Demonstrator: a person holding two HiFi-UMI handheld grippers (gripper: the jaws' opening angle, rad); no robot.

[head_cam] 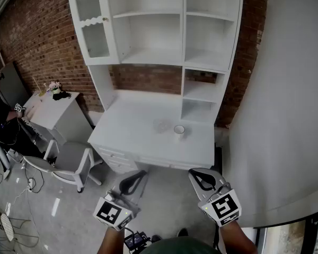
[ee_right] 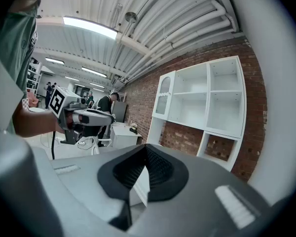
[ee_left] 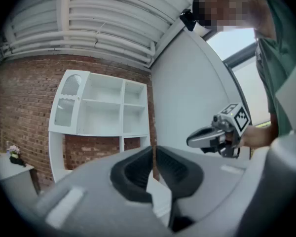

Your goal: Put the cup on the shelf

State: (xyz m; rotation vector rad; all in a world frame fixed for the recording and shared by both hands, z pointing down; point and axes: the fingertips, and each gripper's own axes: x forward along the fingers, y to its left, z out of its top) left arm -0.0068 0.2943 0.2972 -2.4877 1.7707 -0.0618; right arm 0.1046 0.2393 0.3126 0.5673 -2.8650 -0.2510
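Observation:
A small white cup [head_cam: 179, 129] stands upright on the white desk [head_cam: 132, 131], towards its right side. Above the desk rises the white shelf unit [head_cam: 164, 57] with open compartments and a glass door at its left; it also shows in the left gripper view [ee_left: 103, 112] and the right gripper view [ee_right: 207, 102]. My left gripper [head_cam: 133, 180] and right gripper [head_cam: 201, 178] hang in front of the desk, well short of the cup. Both are shut and hold nothing. In its own view the left gripper [ee_left: 154, 154] has its pads together, as does the right gripper [ee_right: 145, 154].
A grey chair [head_cam: 69, 160] stands left of the desk, beside a small white cabinet [head_cam: 55, 110] with flowers. A person [head_cam: 0, 115] sits at the far left. A large pale wall panel [head_cam: 286, 115] fills the right. A brick wall [head_cam: 37, 46] lies behind.

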